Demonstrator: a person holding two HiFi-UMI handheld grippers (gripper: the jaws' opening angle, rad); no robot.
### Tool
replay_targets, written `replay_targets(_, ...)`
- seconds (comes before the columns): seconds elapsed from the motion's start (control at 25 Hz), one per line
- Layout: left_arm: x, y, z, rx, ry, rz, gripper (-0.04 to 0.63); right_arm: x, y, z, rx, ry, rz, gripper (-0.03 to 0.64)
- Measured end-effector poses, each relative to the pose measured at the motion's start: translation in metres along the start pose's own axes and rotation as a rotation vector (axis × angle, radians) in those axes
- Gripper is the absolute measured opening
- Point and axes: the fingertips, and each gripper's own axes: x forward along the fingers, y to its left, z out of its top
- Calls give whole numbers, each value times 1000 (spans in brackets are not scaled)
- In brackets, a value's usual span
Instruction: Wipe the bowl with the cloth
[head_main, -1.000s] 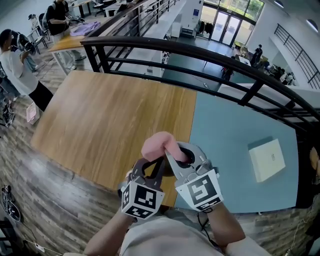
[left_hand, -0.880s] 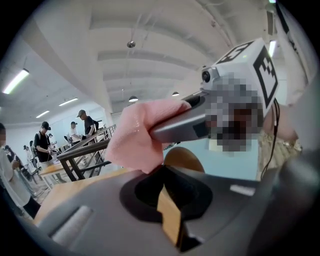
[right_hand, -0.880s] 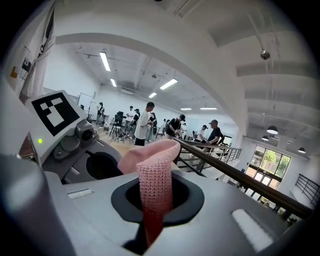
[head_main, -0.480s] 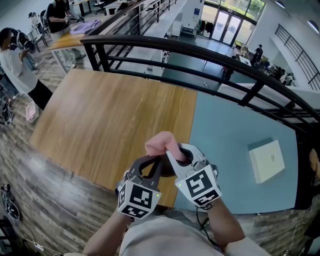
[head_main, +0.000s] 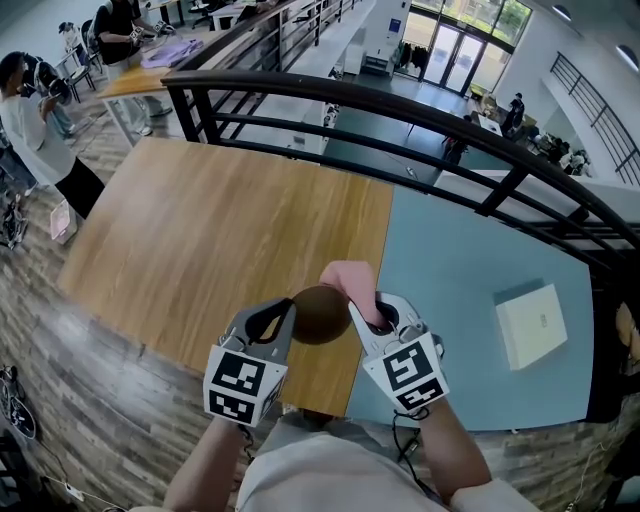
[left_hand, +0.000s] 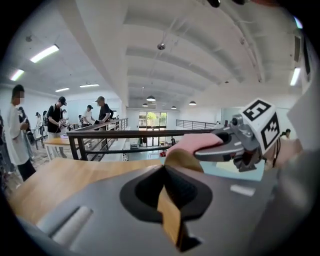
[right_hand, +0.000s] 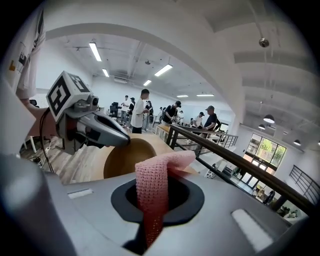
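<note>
Bowl (head_main: 320, 314) held up over wooden table (head_main: 200, 230), rim pinched tight in left gripper (head_main: 287, 312); pink cloth (head_main: 350, 280) clamped in right gripper (head_main: 372, 312) (free end draped just beside bowl).

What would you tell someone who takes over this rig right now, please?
Left gripper: fingers shut on the rim of the brown bowl, held in the air over the table, near its front edge.
Right gripper: fingers shut on the pink cloth, whose free end lies against the bowl's rim.
A white box lies on the table's blue part, to the right.
Done: bowl and cloth picked up and brought together.
Left: wipe the bowl; how much is wiped cannot be told.
</note>
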Motion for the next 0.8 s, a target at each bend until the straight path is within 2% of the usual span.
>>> replay_targets(0.12, -1, 8, 1, -32, -13, 12, 6, 2, 3, -8, -7, 20, 8, 11)
replay_targets(0.48, -9, 20, 8, -64, -53, 58, 6, 7, 31, -29, -56, 84, 60, 11)
replay_targets(0.64, -8, 24, 12, -65, -71, 73, 6, 15, 51, -37, -79, 107, 101, 11)
replay_targets(0.8, -9, 22, 20, -101, -107, 85, 6, 20, 75, -36, -90, 107, 155, 11)
